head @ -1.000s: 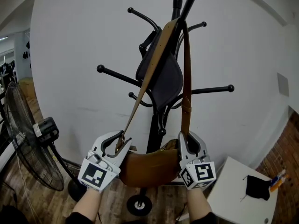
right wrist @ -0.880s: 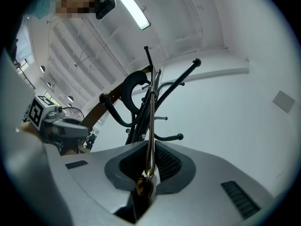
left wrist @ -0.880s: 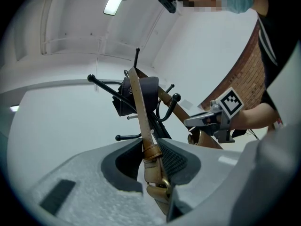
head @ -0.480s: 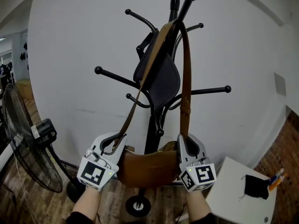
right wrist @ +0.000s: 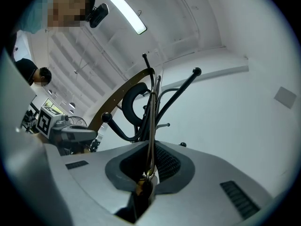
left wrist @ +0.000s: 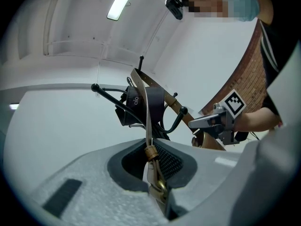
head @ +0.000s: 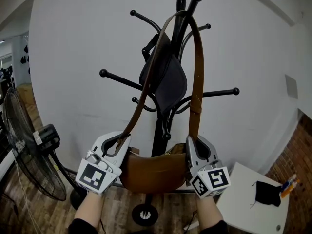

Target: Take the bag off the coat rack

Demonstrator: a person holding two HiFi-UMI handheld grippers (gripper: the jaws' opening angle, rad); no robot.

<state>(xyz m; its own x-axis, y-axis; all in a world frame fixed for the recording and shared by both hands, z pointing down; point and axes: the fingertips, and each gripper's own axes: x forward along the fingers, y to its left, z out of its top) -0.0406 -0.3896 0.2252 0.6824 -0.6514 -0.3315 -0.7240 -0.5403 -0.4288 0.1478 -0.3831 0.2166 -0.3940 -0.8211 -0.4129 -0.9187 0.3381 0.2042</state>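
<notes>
A brown leather bag (head: 153,172) hangs low in front of the black coat rack (head: 161,130). Its long brown strap (head: 196,72) loops over the rack's top prongs. My left gripper (head: 122,143) holds the strap's left end at the bag. Its jaws are still closing, with the strap and a brass ring (left wrist: 150,152) pinched between them. My right gripper (head: 192,143) is shut on the strap's right end (right wrist: 151,126), just above the bag. A dark bag (head: 168,79) also hangs on the rack, behind the strap.
A standing fan (head: 27,155) is at the left on the wooden floor. A white table (head: 253,204) with a black item (head: 268,194) stands at the lower right. A white wall is right behind the rack, with brick wall at the far right. Rack arms (head: 119,79) stick out sideways.
Both grippers have closed onto the strap ends. The strap loop has risen towards the tips of the rack's top prongs, and the bag sits slightly higher.
</notes>
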